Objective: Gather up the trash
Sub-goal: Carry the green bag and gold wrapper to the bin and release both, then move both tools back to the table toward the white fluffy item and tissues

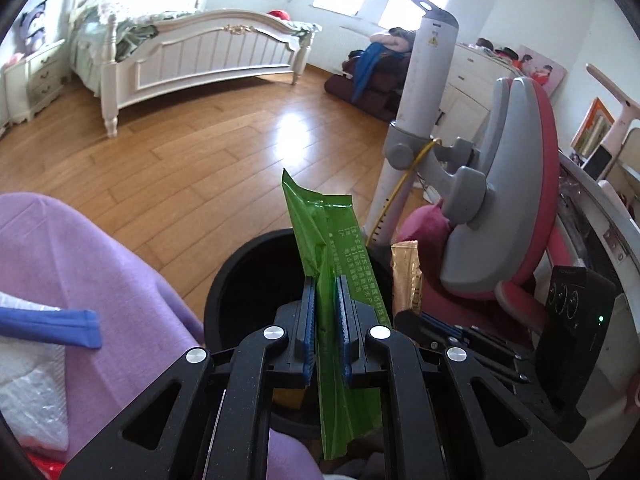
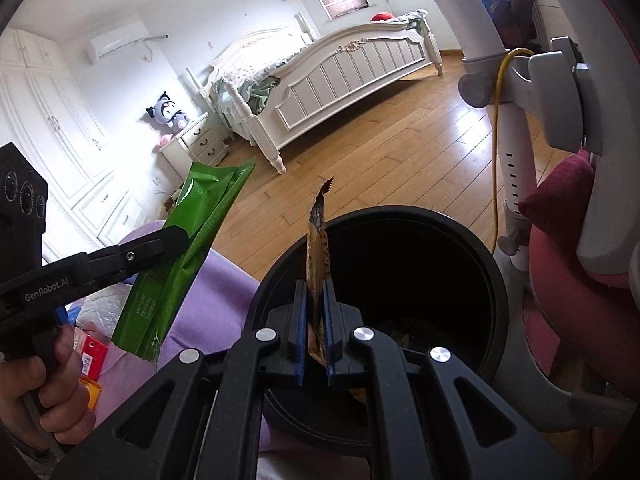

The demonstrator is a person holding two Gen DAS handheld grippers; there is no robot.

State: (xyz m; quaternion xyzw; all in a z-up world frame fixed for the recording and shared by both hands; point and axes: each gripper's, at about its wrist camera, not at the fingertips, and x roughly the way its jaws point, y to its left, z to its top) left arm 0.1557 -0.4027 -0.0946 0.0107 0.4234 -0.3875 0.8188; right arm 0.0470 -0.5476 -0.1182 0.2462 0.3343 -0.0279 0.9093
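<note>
My left gripper [image 1: 326, 300] is shut on a long green wrapper [image 1: 324, 232] and holds it upright over the near rim of a black trash bin [image 1: 228, 280]. In the right wrist view the left gripper [image 2: 180, 240] holds the green wrapper [image 2: 176, 264] to the left of the bin. My right gripper [image 2: 316, 304] is shut on a thin gold and brown wrapper [image 2: 318, 248], edge-on, above the black trash bin's [image 2: 492, 272] near rim. The gold wrapper [image 1: 406, 276] also shows in the left wrist view, right of the green one.
A purple cloth [image 1: 100, 264] covers the surface left of the bin, with red and orange packets [image 2: 90, 356] on it. A pink and grey chair [image 1: 516, 184] stands close on the right. A white bed [image 1: 192, 52] stands across the wooden floor [image 1: 200, 152].
</note>
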